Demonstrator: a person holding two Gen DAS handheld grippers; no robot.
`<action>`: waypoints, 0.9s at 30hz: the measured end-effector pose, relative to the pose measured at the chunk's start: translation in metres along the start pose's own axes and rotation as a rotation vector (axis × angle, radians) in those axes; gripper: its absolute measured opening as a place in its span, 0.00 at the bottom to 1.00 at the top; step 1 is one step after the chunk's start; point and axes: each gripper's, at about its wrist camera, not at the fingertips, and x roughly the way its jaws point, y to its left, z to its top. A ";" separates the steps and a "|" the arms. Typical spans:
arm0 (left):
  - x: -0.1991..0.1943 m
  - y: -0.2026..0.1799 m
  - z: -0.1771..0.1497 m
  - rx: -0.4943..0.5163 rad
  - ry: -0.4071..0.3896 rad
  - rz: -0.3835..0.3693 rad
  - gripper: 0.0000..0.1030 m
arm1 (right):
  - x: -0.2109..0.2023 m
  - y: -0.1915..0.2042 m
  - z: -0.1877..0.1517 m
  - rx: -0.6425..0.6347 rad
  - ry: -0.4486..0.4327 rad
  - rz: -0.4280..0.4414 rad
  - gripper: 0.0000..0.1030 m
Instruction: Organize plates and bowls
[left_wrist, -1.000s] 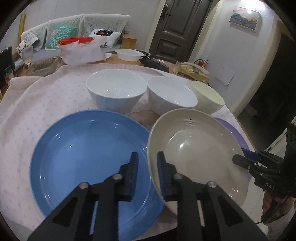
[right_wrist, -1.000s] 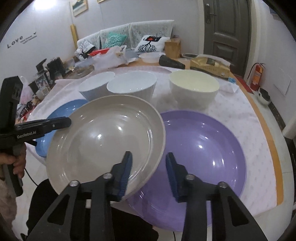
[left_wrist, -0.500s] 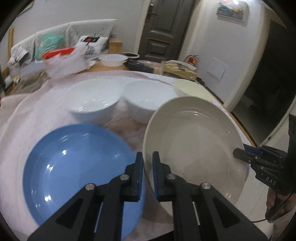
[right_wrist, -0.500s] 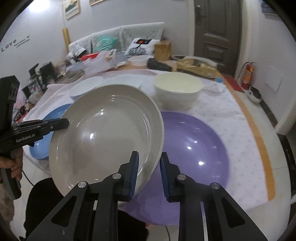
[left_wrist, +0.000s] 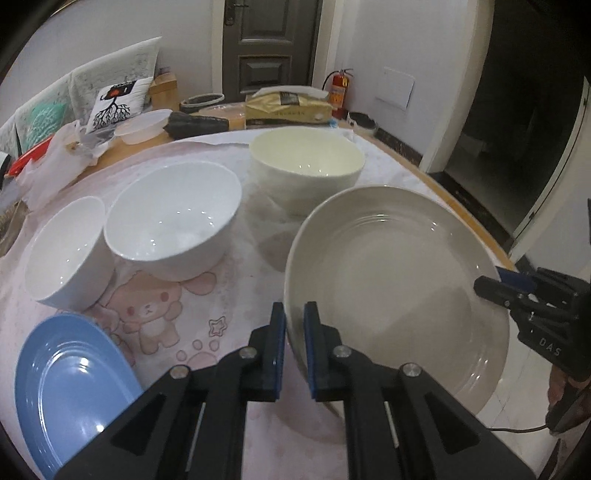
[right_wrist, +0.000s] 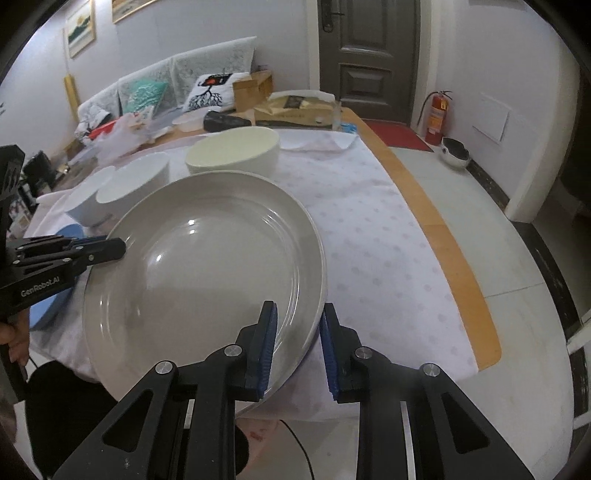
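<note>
Grey plate (left_wrist: 399, 280): being held off the worktop (right_wrist: 369, 229) by both grippers at once, tilted, its hollow facing the cameras.
Left gripper (left_wrist: 294, 345): its jaws are gripping the grey plate's rim at about 8 o'clock in the left wrist view, one pad inside and one outside; they have just been closing onto that rim.
Right gripper (right_wrist: 297, 349): its jaws are clamping the plate's rim at about 5 o'clock in the right wrist view, rim between the blue pads; they too have just been closing on it.
Opposite grips: in the left wrist view the right gripper is showing at 3 o'clock on the plate; in the right wrist view the left gripper (right_wrist: 118, 248) is meeting the rim at 9 o'clock.
Blue plate (left_wrist: 70, 391): lying on the pink cloth (left_wrist: 177, 317) at 8 o'clock in the left view, apart from the grey plate.
White bowls: a larger one (left_wrist: 173, 225) and a smaller one (left_wrist: 66, 254) are sitting touching at 10 o'clock.
Cream bowl (left_wrist: 304, 166): standing at 12 o'clock, just beyond the grey plate.
Hand (right_wrist: 16, 339): showing at the left edge of the right wrist view, holding the left gripper's handle.
</note>
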 end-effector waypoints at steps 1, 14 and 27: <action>0.001 -0.002 0.000 0.005 0.002 0.004 0.07 | 0.001 0.001 0.000 -0.001 0.003 -0.002 0.18; 0.015 -0.009 -0.001 0.102 0.032 0.072 0.08 | 0.015 0.015 0.006 -0.053 0.033 -0.070 0.21; 0.016 -0.011 0.003 0.138 0.033 0.109 0.20 | 0.022 0.025 0.005 -0.101 0.045 -0.088 0.38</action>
